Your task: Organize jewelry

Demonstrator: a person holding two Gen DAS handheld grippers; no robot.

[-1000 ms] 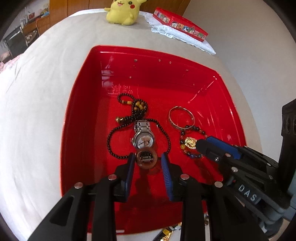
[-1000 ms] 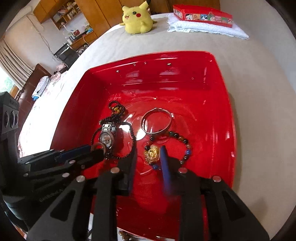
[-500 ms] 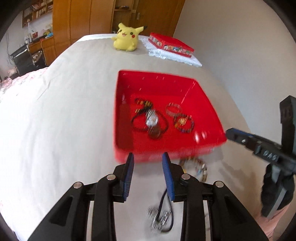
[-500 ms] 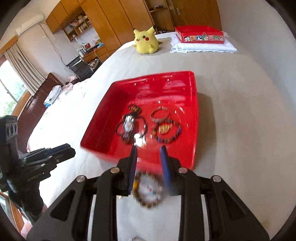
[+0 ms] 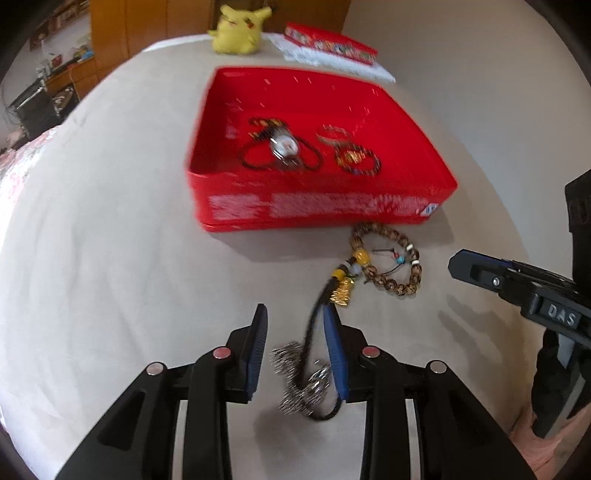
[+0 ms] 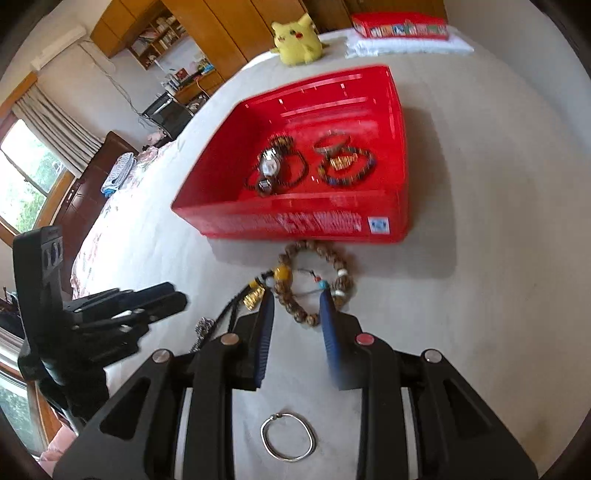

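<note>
On the bed (image 5: 110, 240), at 12 o'clock from both of my grippers, stands the red tray (image 5: 314, 206) with a watch (image 5: 283, 146), a black bead necklace (image 5: 258, 162) and two bracelets inside. Its near wall has white printing, too blurred for me to read, and a small white and blue sticker (image 6: 378, 225) at the right corner.

Just in front of the tray lies the brown bead bracelet (image 5: 391, 262) with a yellow bead and a gold tassel. My right gripper (image 6: 295, 325) is empty and its fingers are parted, with the tips over the near side of this bracelet. I can read "DAS" on its body in the left view.

My left gripper (image 5: 295, 343) is also parted and holds nothing; a silver chain on a black cord (image 5: 303, 376) lies between its fingers. At 6 o'clock under the right gripper lies a thin silver bangle (image 6: 287, 437).

Far behind are a yellow Pikachu plush (image 6: 297, 38) and a red box (image 6: 399, 26).
</note>
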